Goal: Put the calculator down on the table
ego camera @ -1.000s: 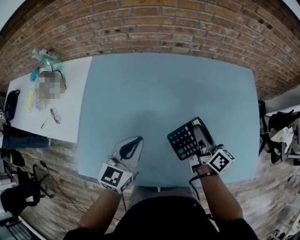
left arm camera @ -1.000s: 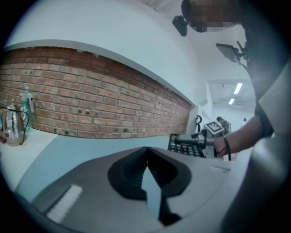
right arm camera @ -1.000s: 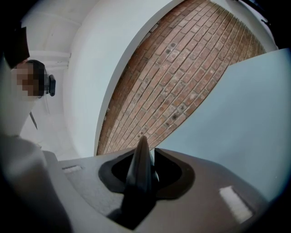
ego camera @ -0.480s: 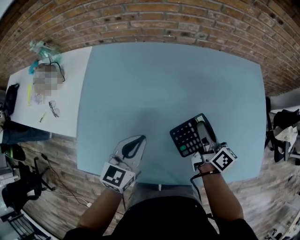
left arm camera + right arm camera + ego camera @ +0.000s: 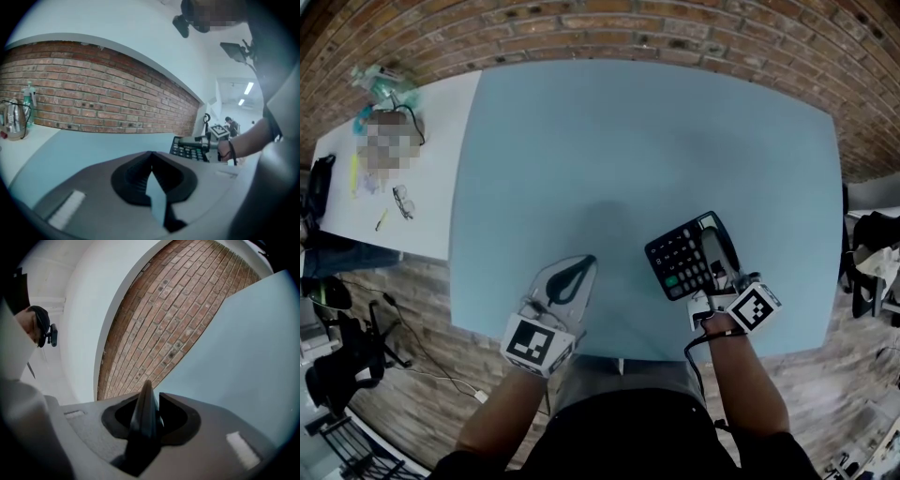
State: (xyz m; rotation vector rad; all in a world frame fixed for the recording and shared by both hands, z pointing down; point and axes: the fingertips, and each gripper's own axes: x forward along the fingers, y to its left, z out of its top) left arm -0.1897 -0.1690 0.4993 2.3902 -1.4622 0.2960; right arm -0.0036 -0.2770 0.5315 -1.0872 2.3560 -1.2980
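A black calculator (image 5: pixel 678 262) with grey keys and one green key hangs over the near right part of the light blue table (image 5: pixel 609 141). My right gripper (image 5: pixel 715 244) is shut on its right side. In the right gripper view the calculator (image 5: pixel 144 411) shows edge-on, clamped between the jaws. The left gripper view shows the calculator (image 5: pixel 190 151) off to the right, with the right gripper (image 5: pixel 199 140) on it. Whether it touches the tabletop I cannot tell. My left gripper (image 5: pixel 581 267) is shut with nothing in it, low over the table's near left part.
A white side table (image 5: pixel 431 197) at the left carries glasses (image 5: pixel 403 202), bottles (image 5: pixel 382 89) and small items. A brick wall (image 5: pixel 675 28) runs behind the table. The table's front edge (image 5: pixel 628 352) lies just below both grippers. Black gear (image 5: pixel 337 366) stands on the floor at the left.
Both grippers have sunk a little toward the tabletop, the right one with the calculator still clamped. The head view has shifted slightly.
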